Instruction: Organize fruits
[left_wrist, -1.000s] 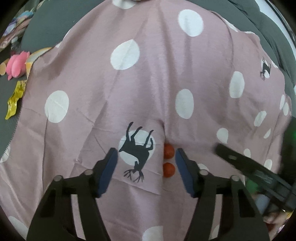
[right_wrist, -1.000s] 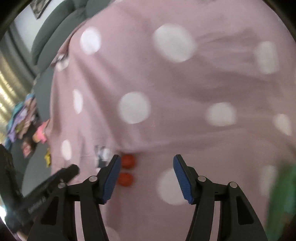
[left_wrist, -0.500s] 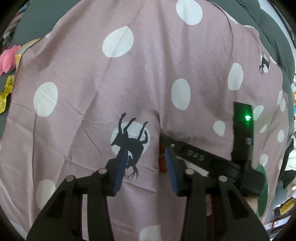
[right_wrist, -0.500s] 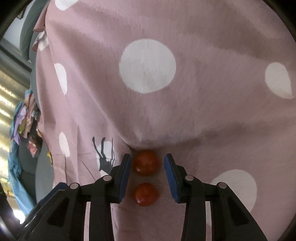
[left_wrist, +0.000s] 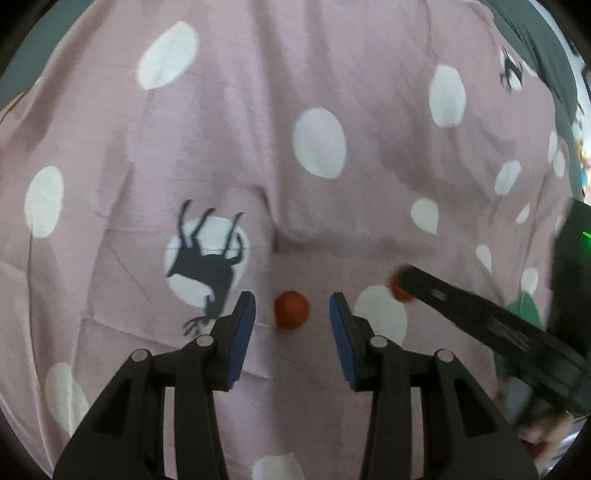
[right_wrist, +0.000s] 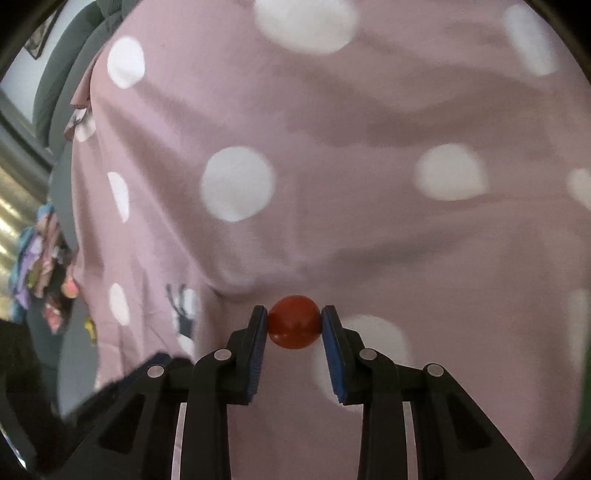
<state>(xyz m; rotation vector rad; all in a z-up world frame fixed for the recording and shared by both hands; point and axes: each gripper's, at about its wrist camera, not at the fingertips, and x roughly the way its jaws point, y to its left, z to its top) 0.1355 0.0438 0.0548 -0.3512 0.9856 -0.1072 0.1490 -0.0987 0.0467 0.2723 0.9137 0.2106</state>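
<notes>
Spread out underneath: a wrinkled pink cloth with white dots and a black deer print (left_wrist: 258, 122). No container visible in either view. Clamped between the blue pads of the right gripper (right_wrist: 294, 326), jaws just drawn in: a small round red fruit (right_wrist: 293, 326). Lying on the cloth between the left gripper's (left_wrist: 291, 315) parted pads, touched by neither: a second small round red fruit (left_wrist: 291, 309). Seen from the left wrist, held fruit half hidden behind the blurred right finger.

Left gripper (left_wrist: 291, 325) straddling one red fruit (left_wrist: 291, 309) on pink spotted cloth (left_wrist: 332, 74).
Pads clear of it; right gripper (left_wrist: 400, 286) holds second fruit (left_wrist: 396, 293), near right.
</notes>
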